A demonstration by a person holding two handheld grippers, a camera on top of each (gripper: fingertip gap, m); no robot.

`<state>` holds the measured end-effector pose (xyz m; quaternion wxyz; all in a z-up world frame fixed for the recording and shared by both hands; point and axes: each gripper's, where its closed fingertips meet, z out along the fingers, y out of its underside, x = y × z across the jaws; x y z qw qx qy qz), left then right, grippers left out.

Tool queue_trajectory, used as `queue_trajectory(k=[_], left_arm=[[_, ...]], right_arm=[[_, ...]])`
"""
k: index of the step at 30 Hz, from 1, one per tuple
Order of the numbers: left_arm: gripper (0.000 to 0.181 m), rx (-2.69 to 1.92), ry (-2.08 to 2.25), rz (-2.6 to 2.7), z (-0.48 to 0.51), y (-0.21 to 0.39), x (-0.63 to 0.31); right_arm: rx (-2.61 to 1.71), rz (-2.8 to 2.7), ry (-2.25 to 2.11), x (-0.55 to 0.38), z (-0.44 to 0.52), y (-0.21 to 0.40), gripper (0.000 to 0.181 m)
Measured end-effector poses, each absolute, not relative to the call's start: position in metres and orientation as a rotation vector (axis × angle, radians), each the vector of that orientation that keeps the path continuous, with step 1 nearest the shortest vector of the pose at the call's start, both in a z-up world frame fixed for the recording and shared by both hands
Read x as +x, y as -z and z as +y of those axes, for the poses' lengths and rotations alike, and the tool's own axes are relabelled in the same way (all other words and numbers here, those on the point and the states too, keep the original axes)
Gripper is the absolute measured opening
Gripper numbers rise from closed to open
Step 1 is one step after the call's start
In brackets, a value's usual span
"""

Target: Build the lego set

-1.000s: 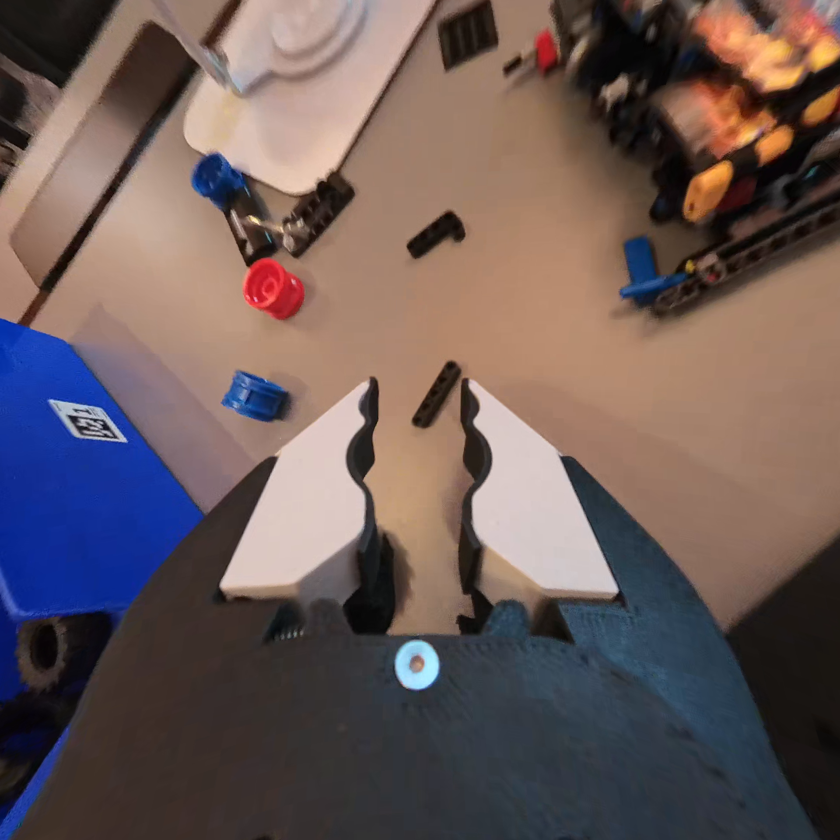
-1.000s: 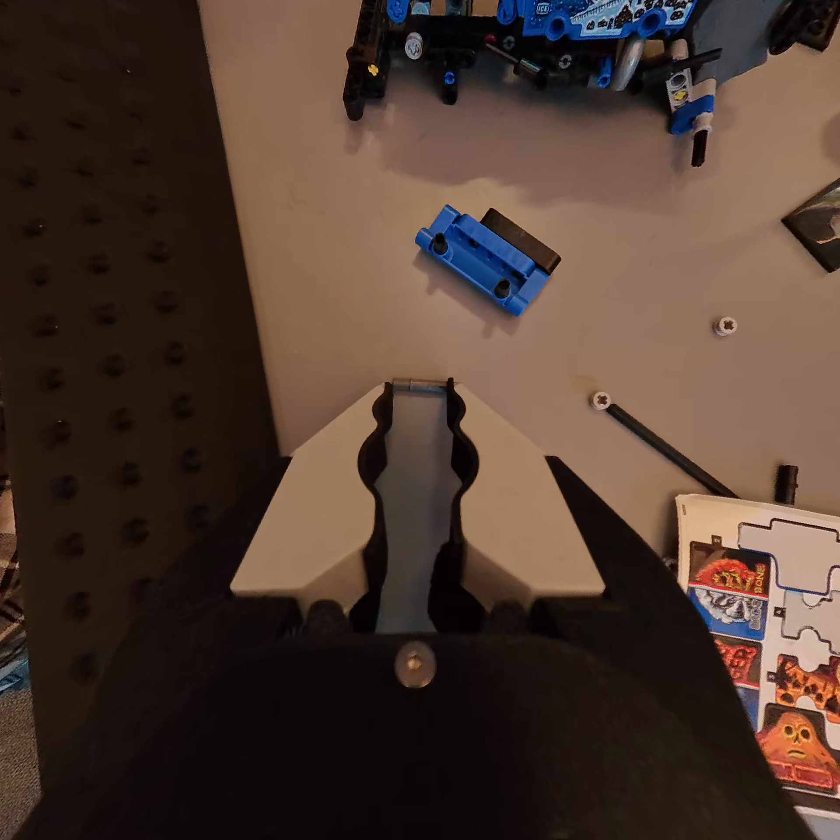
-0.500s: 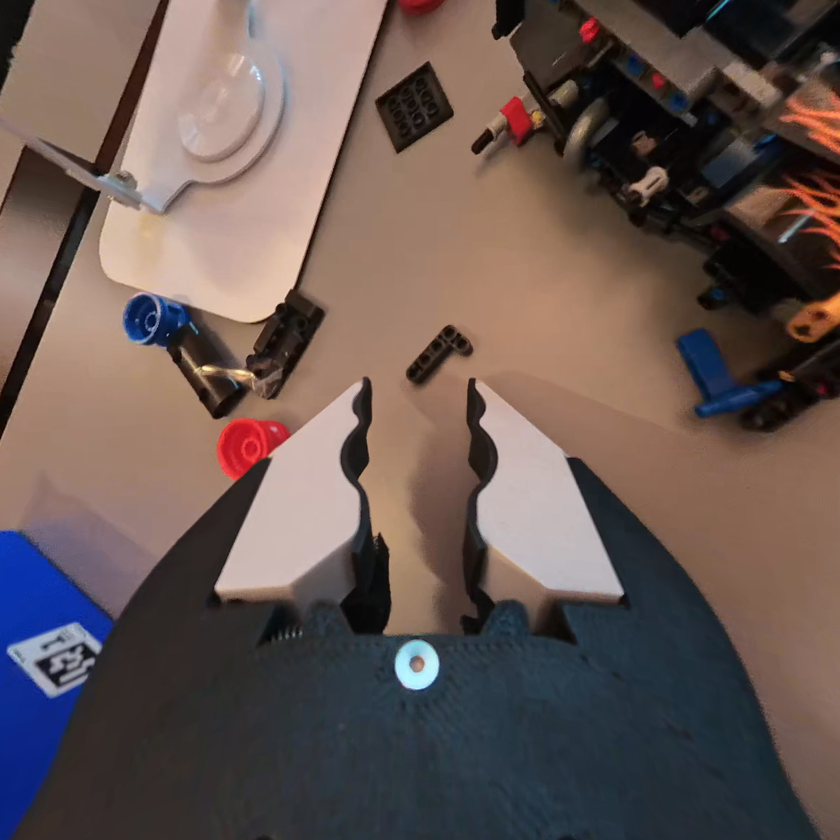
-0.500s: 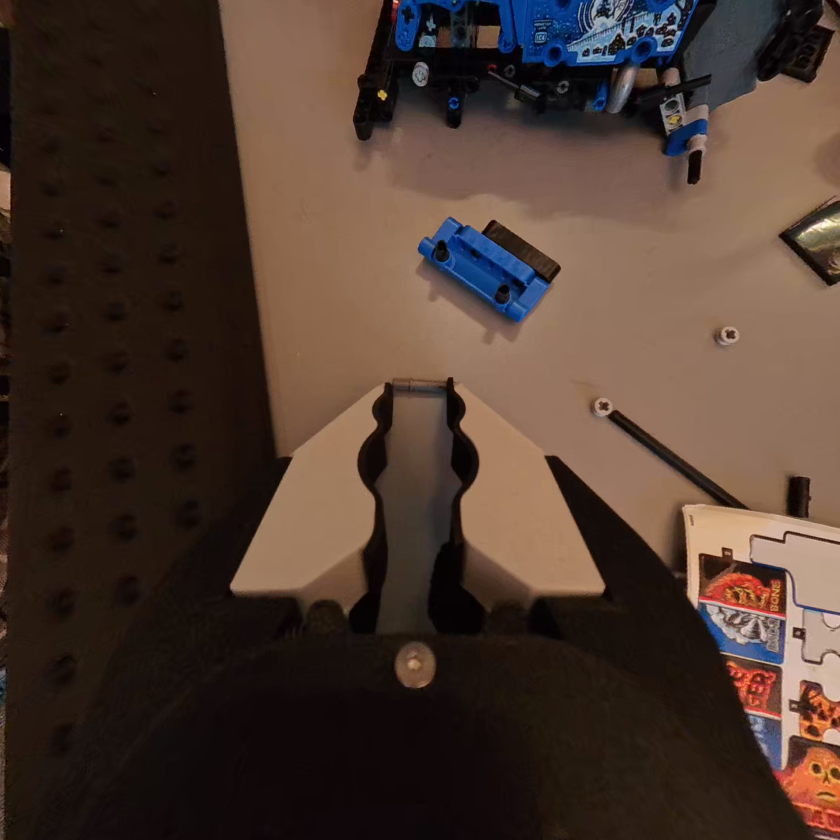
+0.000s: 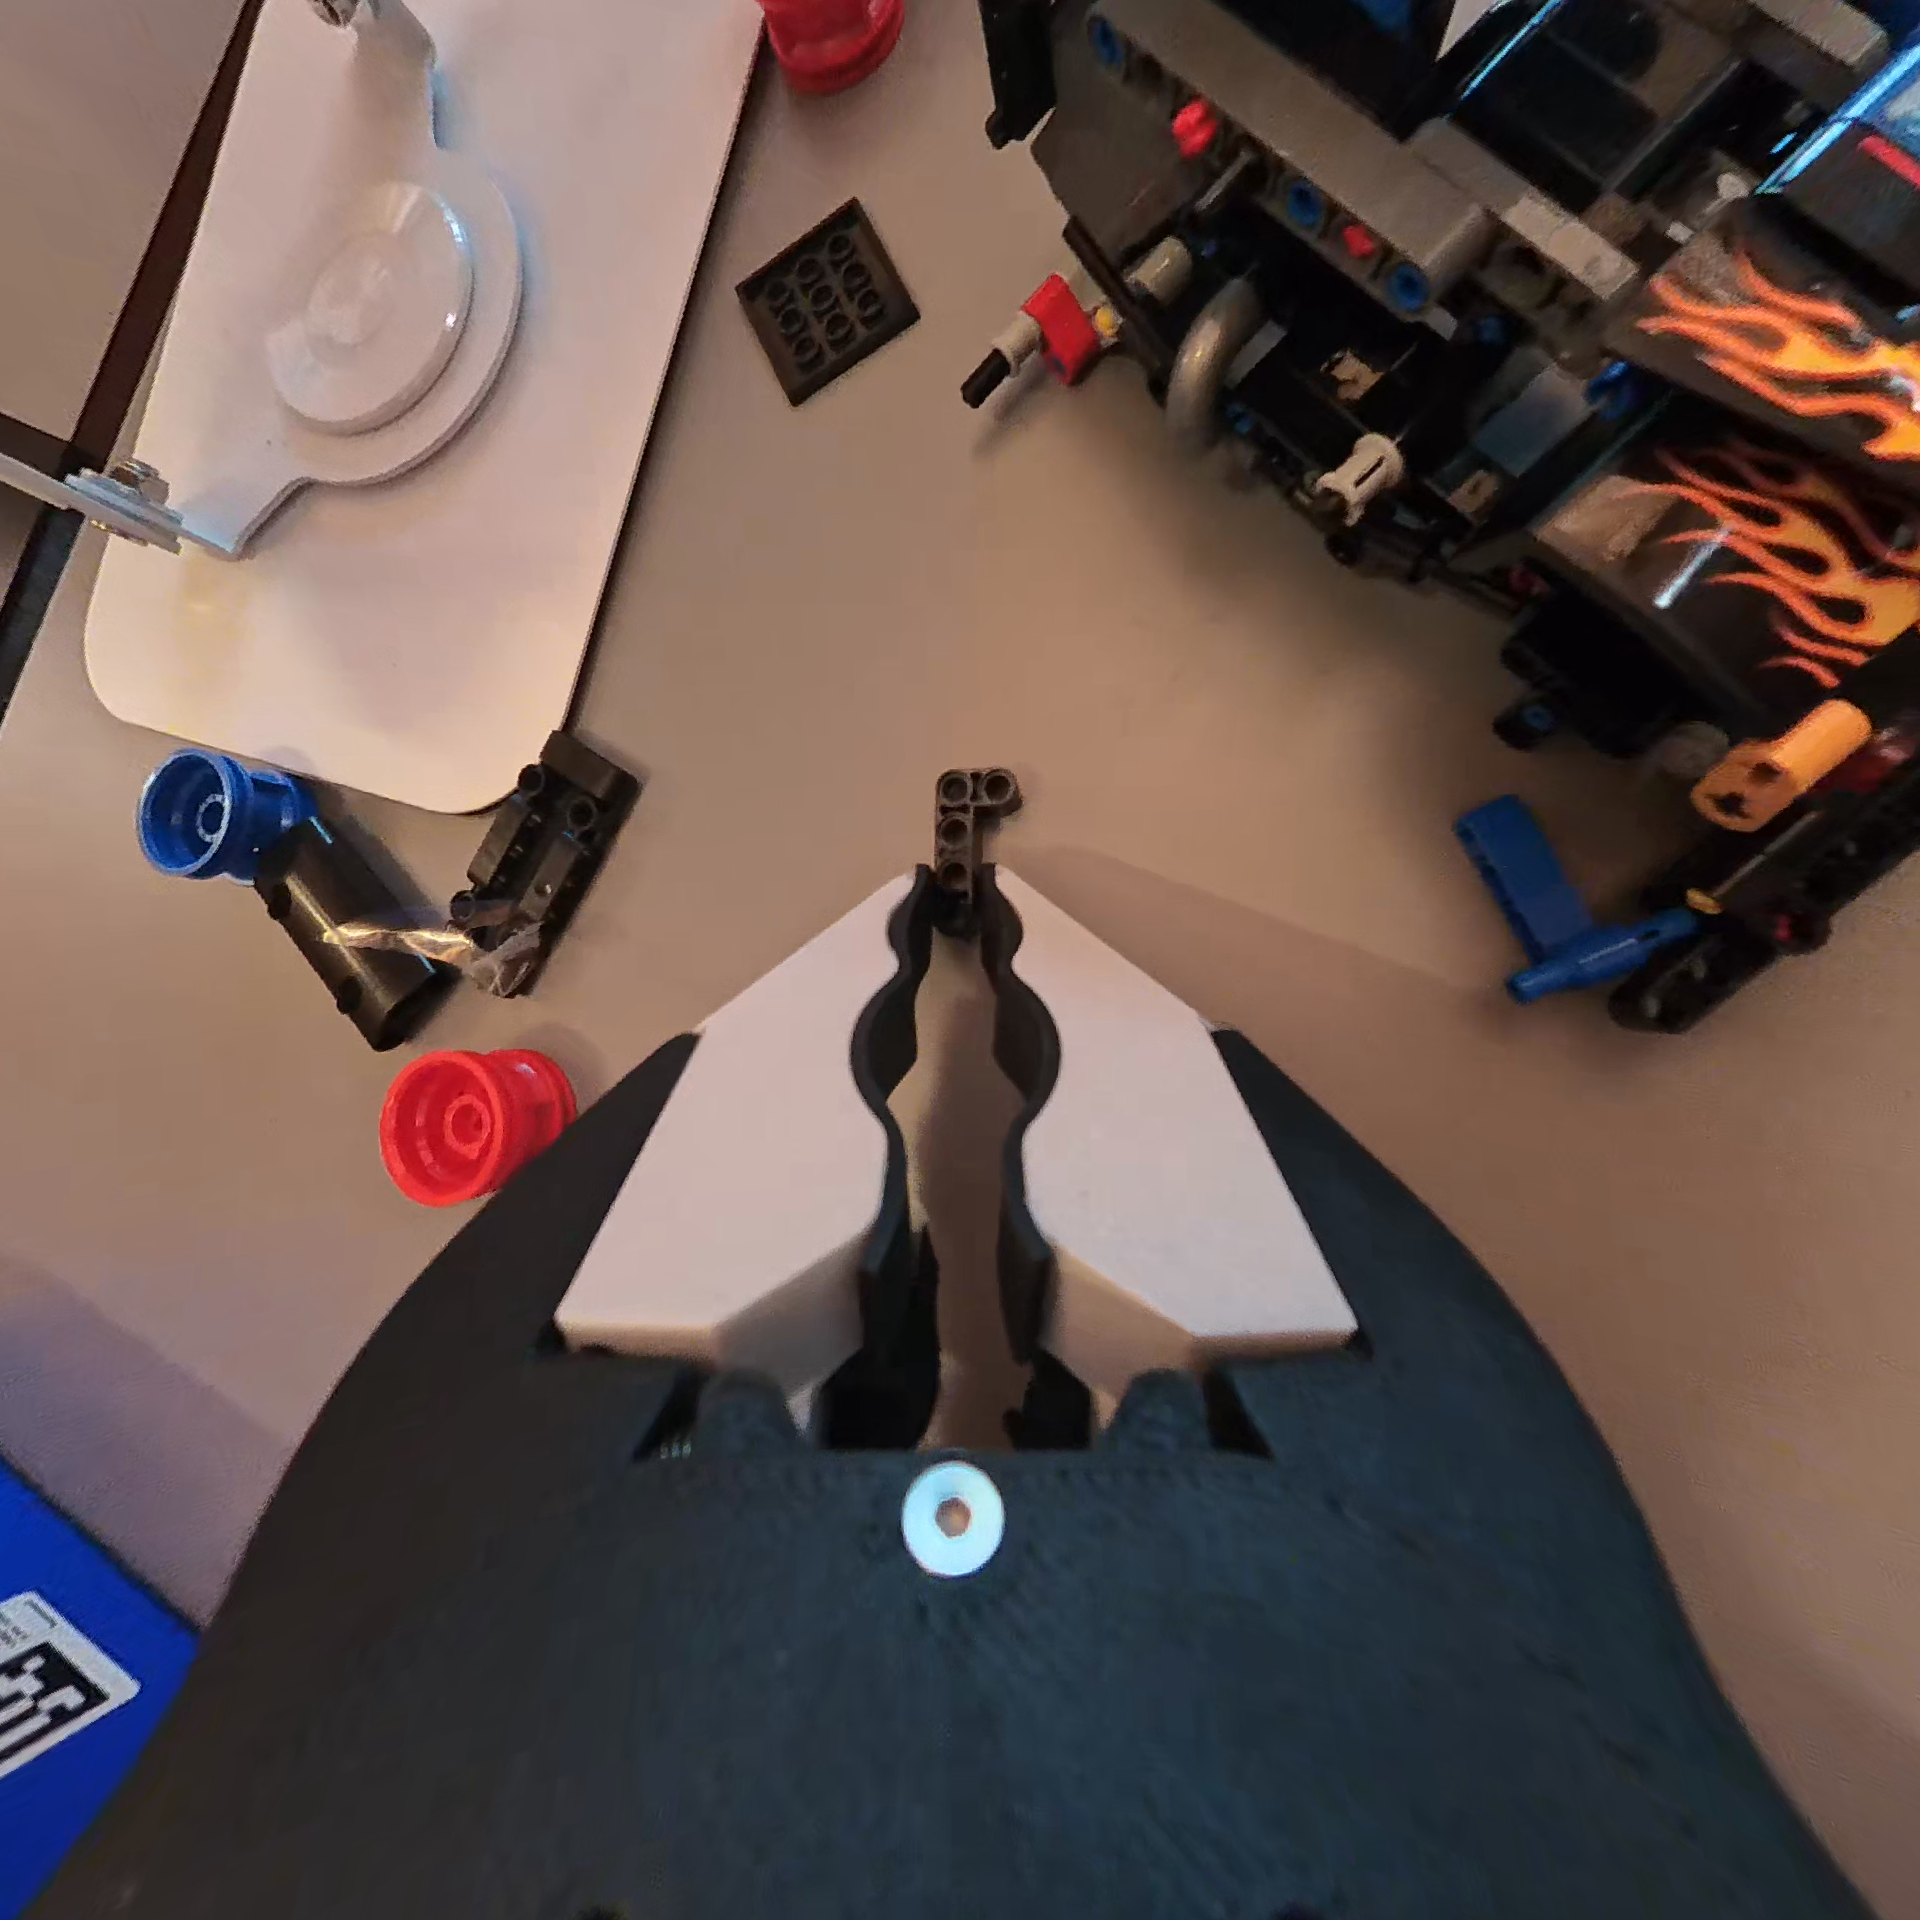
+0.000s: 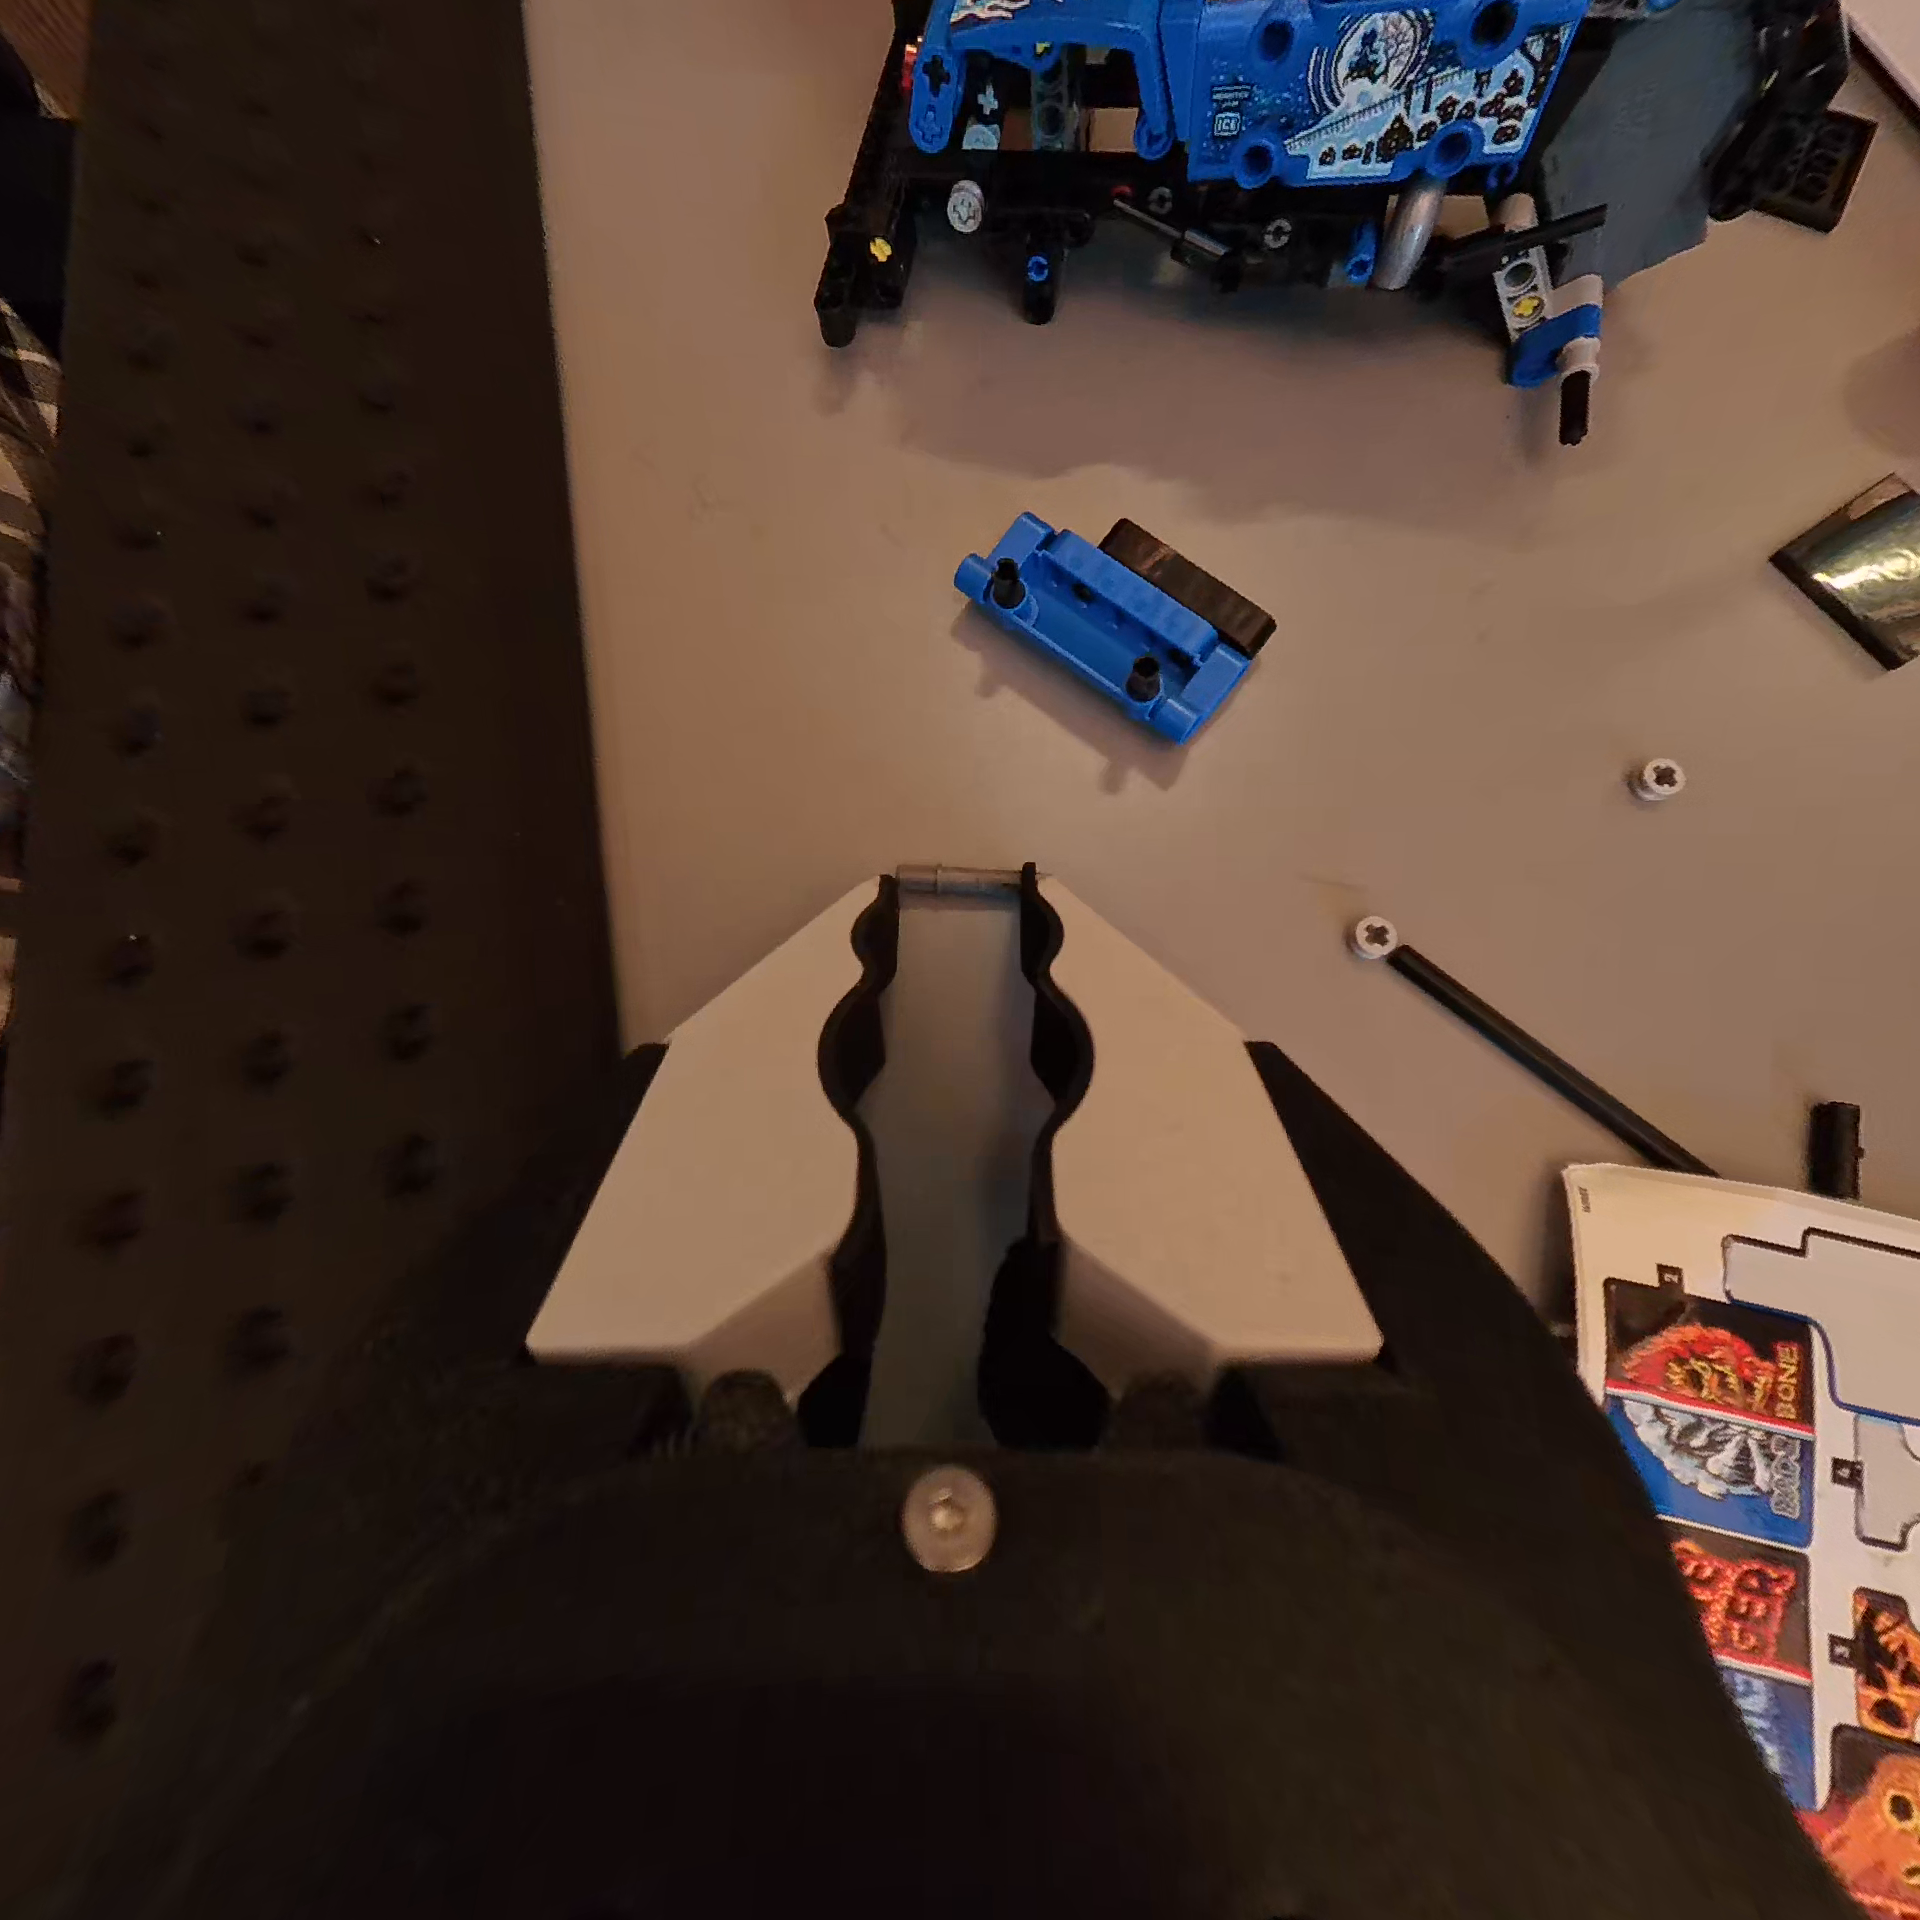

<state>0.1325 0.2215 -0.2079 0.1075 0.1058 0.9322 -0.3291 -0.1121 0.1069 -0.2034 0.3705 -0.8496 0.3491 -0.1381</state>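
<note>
In the left wrist view my left gripper (image 5: 957,902) is shut on one end of a small black L-shaped lego beam (image 5: 968,819), which sticks out past the fingertips over the tan table. The partly built black truck with flame panels (image 5: 1558,343) stands at the upper right. In the right wrist view my right gripper (image 6: 958,883) is shut on a short grey pin (image 6: 956,885) held crosswise between the tips. A blue panel piece with black pins (image 6: 1107,623) lies ahead of it, and the blue side of the model (image 6: 1299,125) is farther back.
Left wrist view: a red wheel hub (image 5: 468,1122), a blue hub (image 5: 203,816), black connector parts (image 5: 540,873), a black square plate (image 5: 826,301), a white board (image 5: 416,364), a blue box (image 5: 62,1683). Right wrist view: a black studded board (image 6: 291,831), a black axle (image 6: 1527,1049), a sticker sheet (image 6: 1766,1455).
My left gripper moved forward past the straight black beam to the L-shaped beam and closed on its end. The right gripper kept hold of the grey pin and drew back slightly from the model.
</note>
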Motion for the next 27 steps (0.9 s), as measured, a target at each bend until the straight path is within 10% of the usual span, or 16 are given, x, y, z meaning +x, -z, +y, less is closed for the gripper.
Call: queue_trajectory(k=[27], left_arm=[[0.023, 0.304, 1.047, 2.783, 0.232, 0.204, 0.135]], right_arm=[[-2.118, 0.893, 0.372, -0.115, 0.105, 0.196, 0.022]])
